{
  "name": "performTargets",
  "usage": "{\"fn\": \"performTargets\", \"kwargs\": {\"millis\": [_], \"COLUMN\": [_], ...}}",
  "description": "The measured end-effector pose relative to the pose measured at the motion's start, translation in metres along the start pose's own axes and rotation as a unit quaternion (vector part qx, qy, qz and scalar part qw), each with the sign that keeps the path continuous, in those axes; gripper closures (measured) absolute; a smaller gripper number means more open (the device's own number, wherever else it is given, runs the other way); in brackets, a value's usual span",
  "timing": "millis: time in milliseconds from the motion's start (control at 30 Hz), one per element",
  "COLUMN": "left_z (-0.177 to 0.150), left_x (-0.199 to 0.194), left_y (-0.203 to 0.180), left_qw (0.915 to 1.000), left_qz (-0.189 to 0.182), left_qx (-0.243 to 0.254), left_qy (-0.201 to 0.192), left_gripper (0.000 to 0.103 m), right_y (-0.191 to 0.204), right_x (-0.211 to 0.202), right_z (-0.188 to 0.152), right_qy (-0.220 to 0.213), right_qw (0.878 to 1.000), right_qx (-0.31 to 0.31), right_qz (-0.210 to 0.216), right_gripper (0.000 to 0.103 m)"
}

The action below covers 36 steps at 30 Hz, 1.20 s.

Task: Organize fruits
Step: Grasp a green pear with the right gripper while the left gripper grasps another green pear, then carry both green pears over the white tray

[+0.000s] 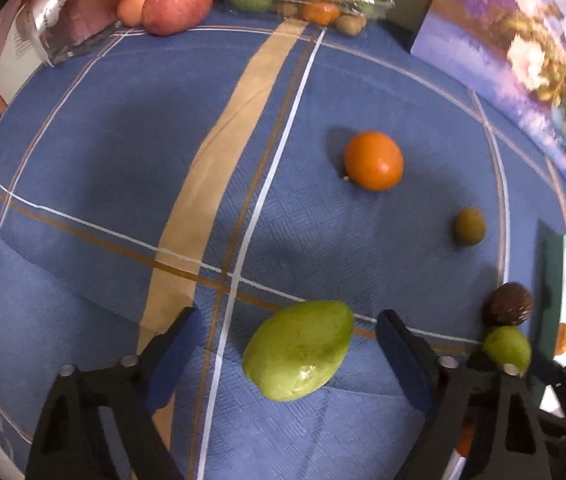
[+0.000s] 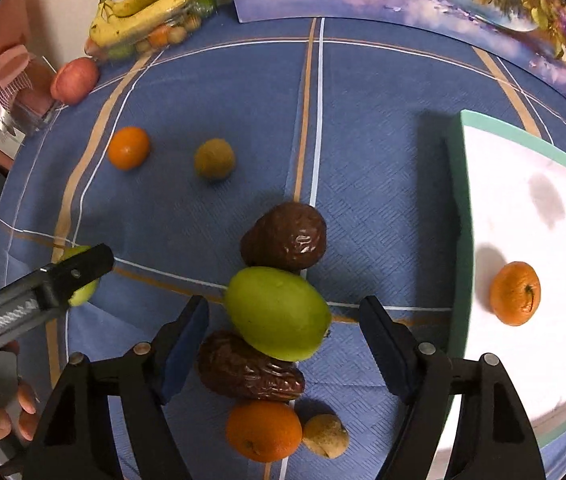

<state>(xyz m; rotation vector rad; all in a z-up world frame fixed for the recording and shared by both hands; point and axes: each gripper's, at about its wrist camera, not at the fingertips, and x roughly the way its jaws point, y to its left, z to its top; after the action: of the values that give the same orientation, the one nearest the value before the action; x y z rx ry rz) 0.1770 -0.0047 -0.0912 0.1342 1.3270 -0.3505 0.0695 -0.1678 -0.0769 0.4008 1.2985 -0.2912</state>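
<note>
- Both grippers straddle green fruit: I have the left gripper [image 1: 283,356] wide around one green fruit [image 1: 298,350], pads clear, ready to pinch.
- Right gripper [image 2: 283,346] gapes over another green fruit [image 2: 279,312], wedged between two dates [image 2: 285,236].
- Only my right view shows the white tray [image 2: 457,216] holding an orange [image 2: 515,294].

The blue tablecloth [image 2: 363,208] looked matt and woven-textured. The dark dates [image 2: 285,236] were glossy and wrinkled; the green fruit [image 2: 279,312] looked smooth

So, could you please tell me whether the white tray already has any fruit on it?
Yes. One orange mandarin sits on the white tray; a dark object at its right edge is cut off.
</note>
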Motion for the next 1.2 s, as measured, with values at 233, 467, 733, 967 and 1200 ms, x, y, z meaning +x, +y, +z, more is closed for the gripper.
{"fn": "performTargets", "kwargs": {"millis": [233,467,733,967,1200], "left_z": [0.001,0.004,0.001,-0.006,-0.01], "left_x": [-0.007,-0.011,-0.04,-0.081,-0.106], "left_y": [-0.004,-0.005,0.005,-0.004,-0.023], "left_qw": [0.9999,0.9999,0.9983,0.9935,0.9888], "left_qz": [0.006,-0.003,-0.038,-0.069,-0.081], "left_qx": [0.009,0.011,-0.001,0.001,0.02], "left_qy": [-0.008,-0.01,-0.045,-0.09,-0.123], "left_gripper": [0.057,0.057,0.06,0.061,0.061], "right_y": [0.004,-0.001,-0.016,-0.033,-0.05], "right_x": [-0.003,-0.007,-0.039,-0.074,-0.088], "right_z": [0.0,0.0,-0.011,-0.029,-0.038], "right_qy": [-0.007,-0.015,-0.044,-0.078,-0.098], "right_qw": [1.0,1.0,0.999,0.997,0.995], "right_qx": [-0.005,0.002,0.005,-0.002,0.011], "right_qz": [-0.004,0.002,0.023,0.025,0.023], "right_gripper": [0.048,0.051,0.051,0.051,0.051]}}
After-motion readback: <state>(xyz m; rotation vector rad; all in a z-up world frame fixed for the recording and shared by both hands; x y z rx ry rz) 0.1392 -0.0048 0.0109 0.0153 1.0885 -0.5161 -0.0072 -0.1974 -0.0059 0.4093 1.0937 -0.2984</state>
